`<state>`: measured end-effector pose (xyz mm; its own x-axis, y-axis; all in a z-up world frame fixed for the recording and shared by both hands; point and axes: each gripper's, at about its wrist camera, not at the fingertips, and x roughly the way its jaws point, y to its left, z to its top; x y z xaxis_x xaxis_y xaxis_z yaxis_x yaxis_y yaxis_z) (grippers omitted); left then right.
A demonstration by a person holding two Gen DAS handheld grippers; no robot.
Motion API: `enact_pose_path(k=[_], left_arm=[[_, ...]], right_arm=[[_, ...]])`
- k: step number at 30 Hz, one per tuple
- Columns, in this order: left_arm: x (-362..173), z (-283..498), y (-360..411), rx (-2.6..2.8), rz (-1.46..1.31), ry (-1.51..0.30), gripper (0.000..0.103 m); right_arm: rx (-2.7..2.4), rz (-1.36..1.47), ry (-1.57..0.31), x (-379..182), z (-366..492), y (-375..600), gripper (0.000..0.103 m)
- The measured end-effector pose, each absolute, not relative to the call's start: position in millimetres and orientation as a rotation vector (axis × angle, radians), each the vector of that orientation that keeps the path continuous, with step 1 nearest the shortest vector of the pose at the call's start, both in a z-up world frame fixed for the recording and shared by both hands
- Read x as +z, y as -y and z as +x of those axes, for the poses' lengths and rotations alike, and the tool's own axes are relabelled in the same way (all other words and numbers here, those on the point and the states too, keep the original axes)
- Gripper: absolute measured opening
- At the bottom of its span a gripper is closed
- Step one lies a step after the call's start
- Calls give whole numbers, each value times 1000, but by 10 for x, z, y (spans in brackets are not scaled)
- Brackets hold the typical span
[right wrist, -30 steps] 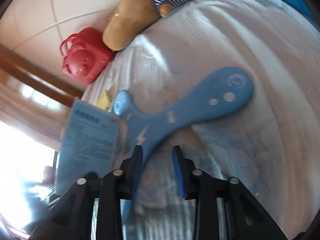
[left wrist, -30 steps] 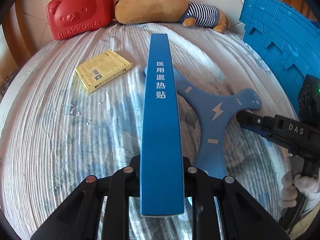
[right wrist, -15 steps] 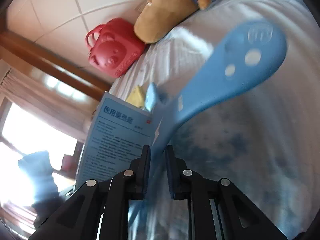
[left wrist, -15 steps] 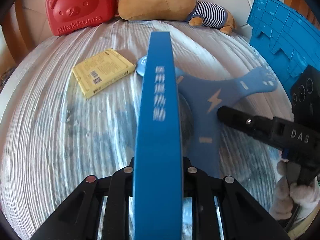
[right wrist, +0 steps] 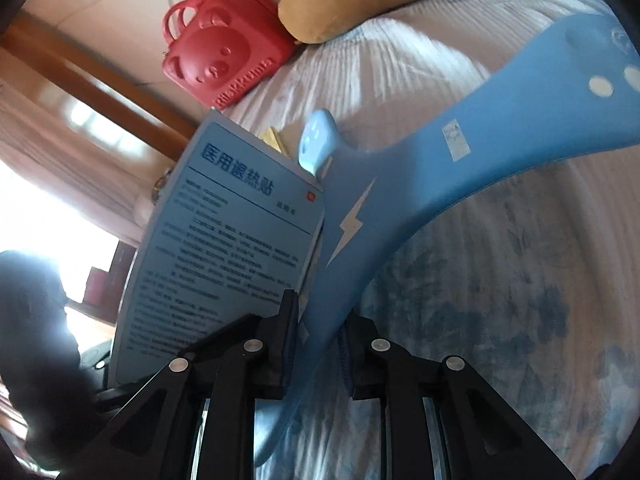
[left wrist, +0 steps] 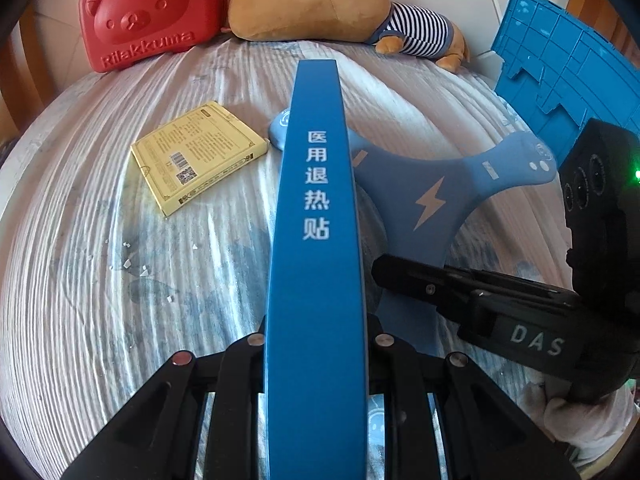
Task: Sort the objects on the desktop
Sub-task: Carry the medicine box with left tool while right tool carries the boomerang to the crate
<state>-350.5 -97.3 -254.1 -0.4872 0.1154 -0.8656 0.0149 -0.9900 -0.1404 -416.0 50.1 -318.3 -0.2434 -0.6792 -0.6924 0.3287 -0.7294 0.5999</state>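
Boxes first: my left tongs are clamped on the blue box, which stands on edge between the fingers and runs from 6 o'clock straight up toward 12 in the left wrist view, white characters on its narrow face. In the right wrist view that same box shows its printed broad face at 9 o'clock.

My right tongs are closed narrow on one arm of the blue three-armed gadget, whose white lightning bolt sits just above the fingers; a second arm sweeps to 2 o'clock and a short rounded one points to 12. From the left wrist view I see the right tongs reaching in from 4 o'clock onto that gadget, just right of the box.

Farther out, at 10 o'clock, a flat yellow box lies on the striped bedspread, near the gadget's far tip. At the far edge stand a red bear case at 11 o'clock and a brown plush toy in a striped shirt at 12. A blue plastic crate leans at 2 o'clock.
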Motion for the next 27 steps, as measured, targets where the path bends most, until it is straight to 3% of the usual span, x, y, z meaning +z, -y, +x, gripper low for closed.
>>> enact_pose_path(k=[6,27], left_arm=[[-2440,-3445,1015,2674,-1535,182,17],[-720,-3047,961,2761,-1057,105,17]], right_arm=[[-2106,1340,359,-2982,-4031,-519,12],[-2400,998,279,-1179,-3479,-721,9]])
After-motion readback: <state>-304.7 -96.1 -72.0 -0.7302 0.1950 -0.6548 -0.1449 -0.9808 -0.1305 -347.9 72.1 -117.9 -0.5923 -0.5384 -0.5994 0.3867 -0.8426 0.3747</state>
